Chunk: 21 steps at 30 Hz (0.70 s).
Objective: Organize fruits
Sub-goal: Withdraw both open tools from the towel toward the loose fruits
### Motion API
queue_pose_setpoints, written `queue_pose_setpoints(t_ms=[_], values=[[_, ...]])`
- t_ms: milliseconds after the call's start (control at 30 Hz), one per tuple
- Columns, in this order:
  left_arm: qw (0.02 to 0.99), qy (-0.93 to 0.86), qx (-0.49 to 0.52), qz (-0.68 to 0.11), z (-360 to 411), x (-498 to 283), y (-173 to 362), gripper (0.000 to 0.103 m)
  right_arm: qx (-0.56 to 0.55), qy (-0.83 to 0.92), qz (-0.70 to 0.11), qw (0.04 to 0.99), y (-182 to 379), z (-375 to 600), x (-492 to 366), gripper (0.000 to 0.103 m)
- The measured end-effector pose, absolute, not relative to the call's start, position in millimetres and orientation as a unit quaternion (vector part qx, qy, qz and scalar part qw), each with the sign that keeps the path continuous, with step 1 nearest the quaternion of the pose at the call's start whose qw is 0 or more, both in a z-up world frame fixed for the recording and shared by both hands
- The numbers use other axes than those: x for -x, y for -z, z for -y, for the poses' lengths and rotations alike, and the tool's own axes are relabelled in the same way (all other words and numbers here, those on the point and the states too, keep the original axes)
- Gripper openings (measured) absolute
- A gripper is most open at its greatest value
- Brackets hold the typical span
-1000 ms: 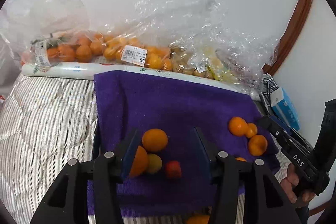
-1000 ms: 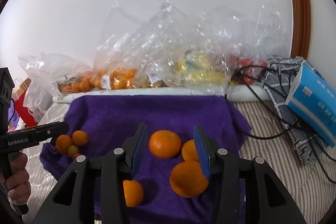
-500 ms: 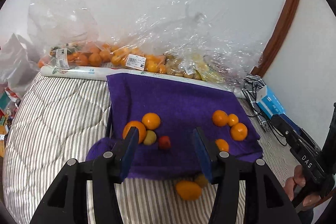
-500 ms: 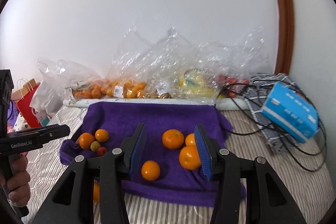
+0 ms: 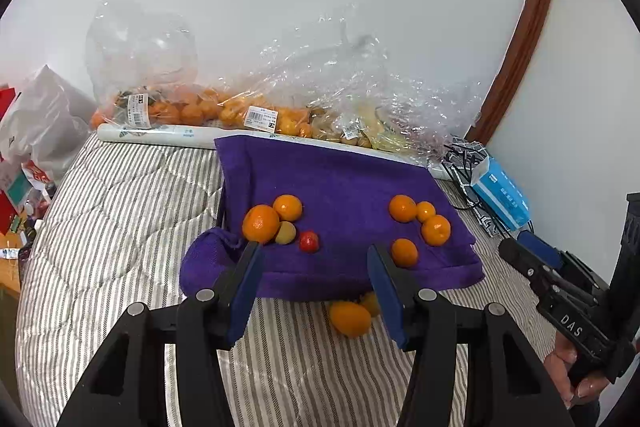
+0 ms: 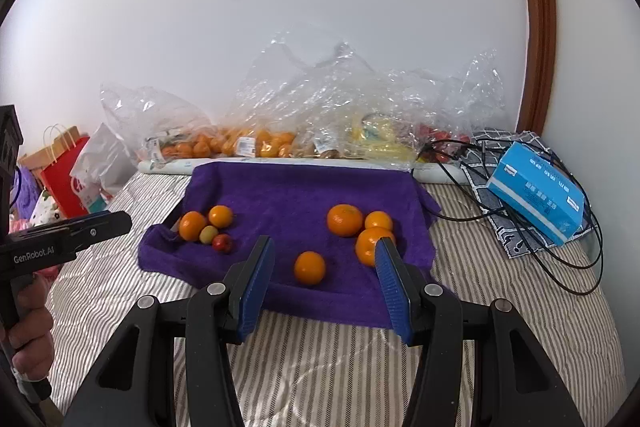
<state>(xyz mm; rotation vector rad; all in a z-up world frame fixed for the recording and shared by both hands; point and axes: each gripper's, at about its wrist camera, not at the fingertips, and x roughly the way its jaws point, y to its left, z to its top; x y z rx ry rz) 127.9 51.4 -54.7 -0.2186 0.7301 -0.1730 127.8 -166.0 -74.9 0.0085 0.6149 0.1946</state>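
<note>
- "DAS" on the right hand-held gripper (image 6: 324, 275), jaws opening, empty; "GenRobot.AI" on the left hand-held gripper (image 5: 314, 281), spread, empty.
- Round oranges (image 6: 345, 220) sit on a fuzzy purple towel (image 6: 288, 195) on the striped bed (image 6: 500, 291).

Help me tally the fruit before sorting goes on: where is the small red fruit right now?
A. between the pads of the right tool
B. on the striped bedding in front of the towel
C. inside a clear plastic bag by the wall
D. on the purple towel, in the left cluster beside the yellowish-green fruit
D: the small red fruit lies on the purple towel right next to the yellowish-green fruit, with two oranges behind them.
</note>
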Motion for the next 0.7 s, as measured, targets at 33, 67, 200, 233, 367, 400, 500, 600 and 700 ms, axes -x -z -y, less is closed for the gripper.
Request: queue_pose_setpoints(t_ms=[33,67,200,233,367,400,500,600,700], values=[[0.925,0.085,0.108,-0.355,-52,-126,54,0.051,-0.004,-0.098,-0.303,0.948,75,165,-127,0.052],[0.925,0.085,0.109,-0.353,-53,-124,53,0.051,-0.002,-0.100,-0.302,0.948,75,163,-125,0.052],[0.926,0.081,0.108,-0.351,-56,-120,53,0.051,0.000,-0.107,-0.304,0.947,78,156,-121,0.052],[0.926,0.081,0.109,-0.352,-57,-119,54,0.052,-0.002,-0.110,-0.306,0.946,80,156,-121,0.052],[0.925,0.080,0.115,-0.354,-60,-119,56,0.052,-0.004,-0.116,-0.312,0.943,84,153,-120,0.052],[0.924,0.081,0.115,-0.356,-60,-120,57,0.052,-0.002,-0.117,-0.314,0.942,85,152,-121,0.052],[0.925,0.088,0.111,-0.353,-59,-119,55,0.052,-0.002,-0.117,-0.316,0.942,87,151,-122,0.052],[0.925,0.089,0.105,-0.353,-57,-119,56,0.052,-0.008,-0.118,-0.321,0.940,91,152,-124,0.052],[0.923,0.091,0.105,-0.358,-58,-121,59,0.052,-0.010,-0.120,-0.328,0.937,96,151,-127,0.052]])
